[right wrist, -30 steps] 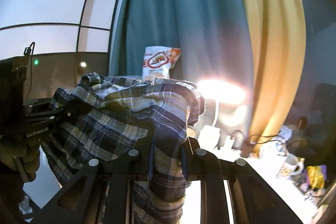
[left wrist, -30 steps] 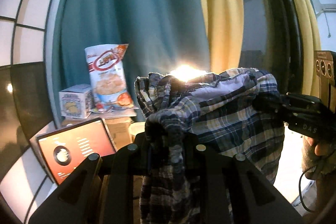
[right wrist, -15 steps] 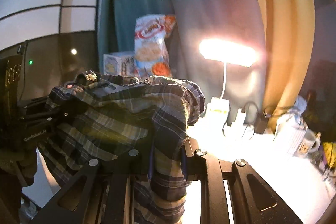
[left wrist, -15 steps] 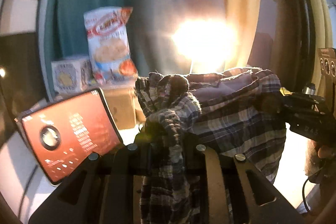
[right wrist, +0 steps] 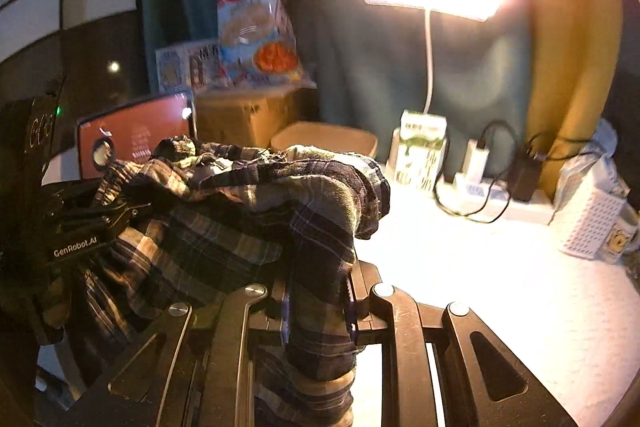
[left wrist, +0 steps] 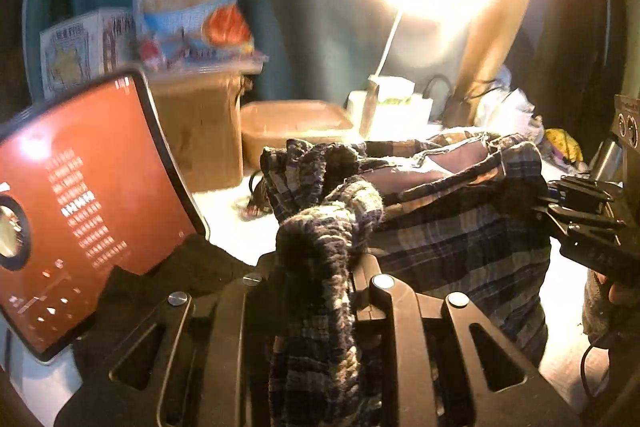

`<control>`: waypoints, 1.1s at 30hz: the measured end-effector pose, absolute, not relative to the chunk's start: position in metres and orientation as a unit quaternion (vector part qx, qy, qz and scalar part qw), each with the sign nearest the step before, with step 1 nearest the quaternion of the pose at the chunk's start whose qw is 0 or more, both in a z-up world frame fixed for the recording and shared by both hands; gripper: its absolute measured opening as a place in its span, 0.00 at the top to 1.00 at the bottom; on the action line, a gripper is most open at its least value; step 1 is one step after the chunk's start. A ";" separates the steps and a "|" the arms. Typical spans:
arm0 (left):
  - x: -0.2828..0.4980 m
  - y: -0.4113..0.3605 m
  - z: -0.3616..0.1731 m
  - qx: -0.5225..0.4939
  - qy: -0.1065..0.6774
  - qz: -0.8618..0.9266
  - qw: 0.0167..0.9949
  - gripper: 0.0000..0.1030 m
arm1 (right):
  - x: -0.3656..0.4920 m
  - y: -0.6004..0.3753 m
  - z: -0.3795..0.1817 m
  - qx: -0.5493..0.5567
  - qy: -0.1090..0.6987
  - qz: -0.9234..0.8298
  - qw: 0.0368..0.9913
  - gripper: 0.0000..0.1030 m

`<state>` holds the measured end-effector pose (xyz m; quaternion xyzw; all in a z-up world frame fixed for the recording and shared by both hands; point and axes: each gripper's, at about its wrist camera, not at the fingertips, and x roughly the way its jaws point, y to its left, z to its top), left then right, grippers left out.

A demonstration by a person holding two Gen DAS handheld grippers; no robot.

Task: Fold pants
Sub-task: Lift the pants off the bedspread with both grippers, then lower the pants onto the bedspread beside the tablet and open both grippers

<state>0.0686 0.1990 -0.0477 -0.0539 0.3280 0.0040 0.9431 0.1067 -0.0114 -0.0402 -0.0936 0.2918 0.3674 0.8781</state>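
Left gripper (left wrist: 316, 267) clamped on a bunched edge of the plaid pants (left wrist: 452, 227). Pants span between both tools, held above the white table (right wrist: 500, 287). Right gripper (right wrist: 318, 291) likewise clamped on the pants' other end.

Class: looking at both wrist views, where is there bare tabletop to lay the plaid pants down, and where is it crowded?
Free: the bright white tabletop between the plaid pants and the white perforated basket. Crowded: the back edge, with carton, chargers, tan tub, and the red tablet on the left.
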 end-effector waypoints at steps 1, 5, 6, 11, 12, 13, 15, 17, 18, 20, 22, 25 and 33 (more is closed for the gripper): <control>0.072 0.202 -0.054 -0.058 0.336 0.004 0.940 0.81 | 0.111 -0.009 -0.045 -0.094 0.297 0.368 0.876 0.81; 0.084 0.209 -0.067 -0.067 0.354 0.006 0.933 0.78 | 0.132 0.000 -0.070 -0.091 0.325 0.368 0.866 0.81; 0.086 0.210 -0.070 -0.068 0.357 0.008 0.932 0.77 | 0.136 0.002 -0.074 -0.090 0.330 0.367 0.865 0.81; 0.098 0.215 -0.088 -0.067 0.379 0.019 0.923 0.72 | 0.158 0.006 -0.098 -0.081 0.360 0.367 0.854 0.81; 0.100 0.216 -0.090 -0.070 0.382 0.019 0.921 0.71 | 0.163 0.005 -0.104 -0.077 0.367 0.363 0.853 0.81; 0.101 0.219 -0.091 -0.073 0.383 0.020 0.921 0.68 | 0.166 0.004 -0.109 -0.074 0.373 0.361 0.852 0.81; 0.101 0.224 -0.092 -0.080 0.384 0.027 0.919 0.61 | 0.174 0.004 -0.119 -0.067 0.390 0.361 0.844 0.70; 0.099 0.231 -0.091 -0.096 0.380 0.034 0.919 0.52 | 0.182 -0.001 -0.124 -0.052 0.408 0.355 0.839 0.61; 0.097 0.237 -0.091 -0.109 0.376 0.036 0.920 0.50 | 0.184 -0.004 -0.124 -0.044 0.408 0.354 0.840 0.56; 0.095 0.246 -0.091 -0.127 0.372 0.041 0.919 0.42 | 0.189 -0.010 -0.125 -0.034 0.411 0.346 0.843 0.45; 0.093 0.253 -0.091 -0.143 0.371 0.044 0.917 0.41 | 0.194 -0.016 -0.125 -0.025 0.413 0.336 0.846 0.38; 0.091 0.255 -0.085 -0.149 0.364 0.048 0.918 0.41 | 0.195 -0.021 -0.122 -0.032 0.404 0.323 0.855 0.34; 0.075 0.255 -0.062 -0.134 0.343 0.082 0.926 0.35 | 0.192 -0.036 -0.113 -0.051 0.392 0.284 0.873 0.32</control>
